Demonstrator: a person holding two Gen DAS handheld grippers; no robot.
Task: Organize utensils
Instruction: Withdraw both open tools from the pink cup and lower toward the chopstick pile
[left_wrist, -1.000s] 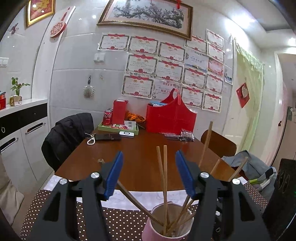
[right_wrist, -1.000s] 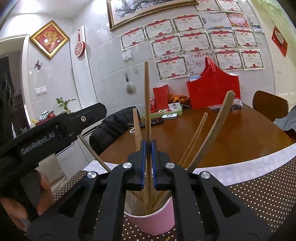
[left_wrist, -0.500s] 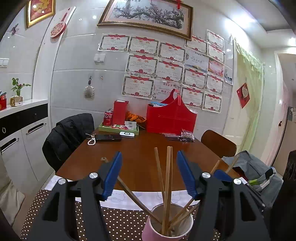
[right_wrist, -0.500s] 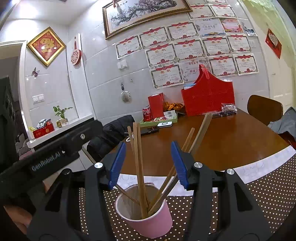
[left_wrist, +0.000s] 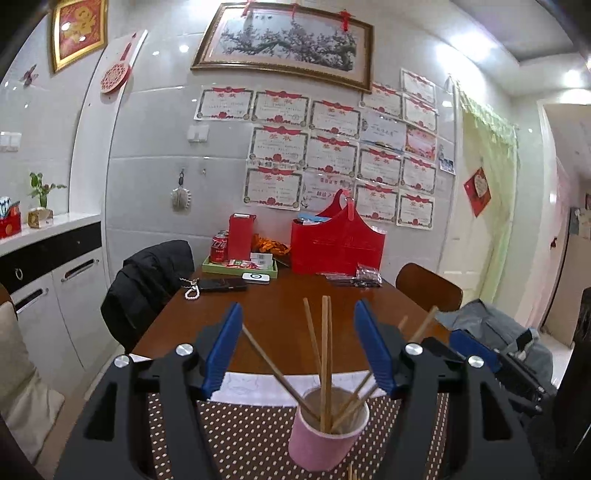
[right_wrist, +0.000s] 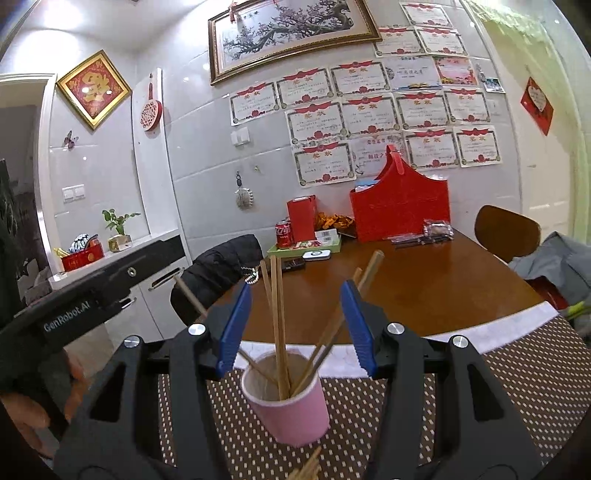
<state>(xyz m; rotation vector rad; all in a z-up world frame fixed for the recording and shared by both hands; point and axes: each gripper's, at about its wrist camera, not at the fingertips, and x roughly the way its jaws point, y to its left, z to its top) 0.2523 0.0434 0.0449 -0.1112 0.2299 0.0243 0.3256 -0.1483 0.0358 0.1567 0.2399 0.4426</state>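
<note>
Chopsticks (right_wrist: 277, 317) between parted right gripper (right_wrist: 295, 328)

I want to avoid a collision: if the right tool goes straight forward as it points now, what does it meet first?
Probably the upright chopsticks standing in the pink cup, between the open right tool fingers; depth is unclear.

Left gripper (left_wrist: 298, 345): we see black arms, blue pads, shiny round screws.
Right gripper (right_wrist: 295, 326): we see the same black, blue and silver.
Marking: white "GenRobot.AI" letters.
</note>
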